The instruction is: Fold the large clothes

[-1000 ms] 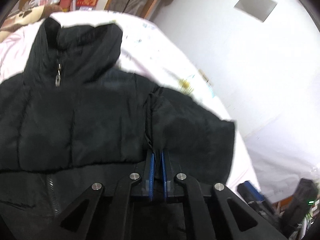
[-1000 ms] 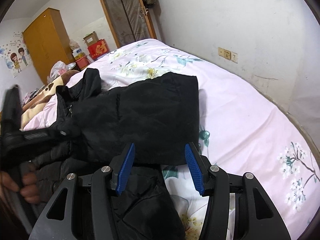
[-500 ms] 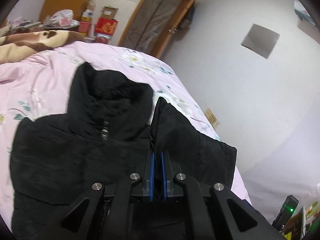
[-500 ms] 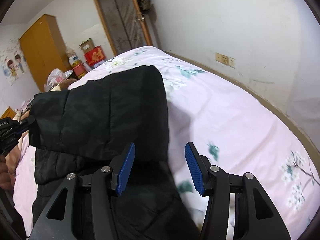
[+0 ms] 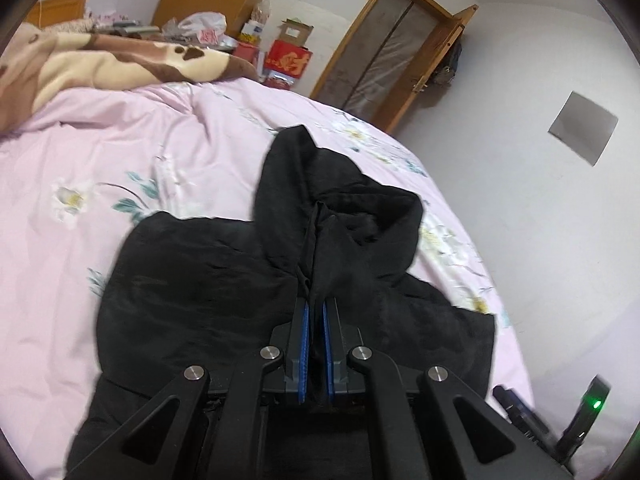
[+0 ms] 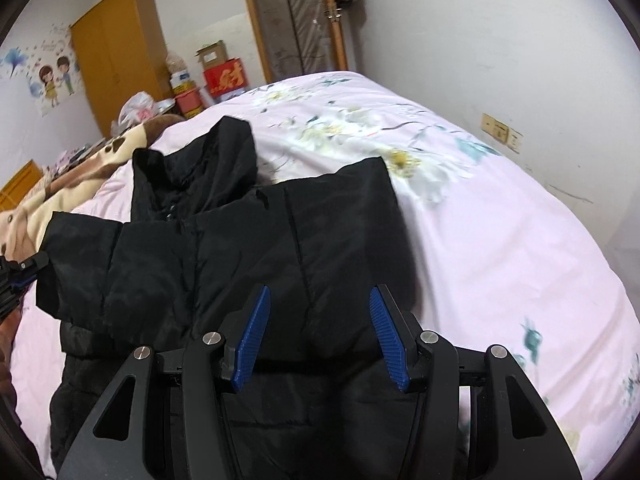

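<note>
On the pink bed (image 6: 500, 240), a black jacket (image 6: 240, 248) lies flat. The left hand-held gripper (image 5: 315, 312) pinches its sleeve; keep the fabric taut crossing the chest. The right hand-held gripper (image 6: 316, 316) hovers open over the jacket.

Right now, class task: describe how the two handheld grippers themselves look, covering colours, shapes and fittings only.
Both are alike. The left gripper and right gripper have matte black angular linkage arms with triangular cut-outs, joined by round silver pivot bolts. Each finger carries a blue ribbed pad. No cables or markings are visible on them.
</note>
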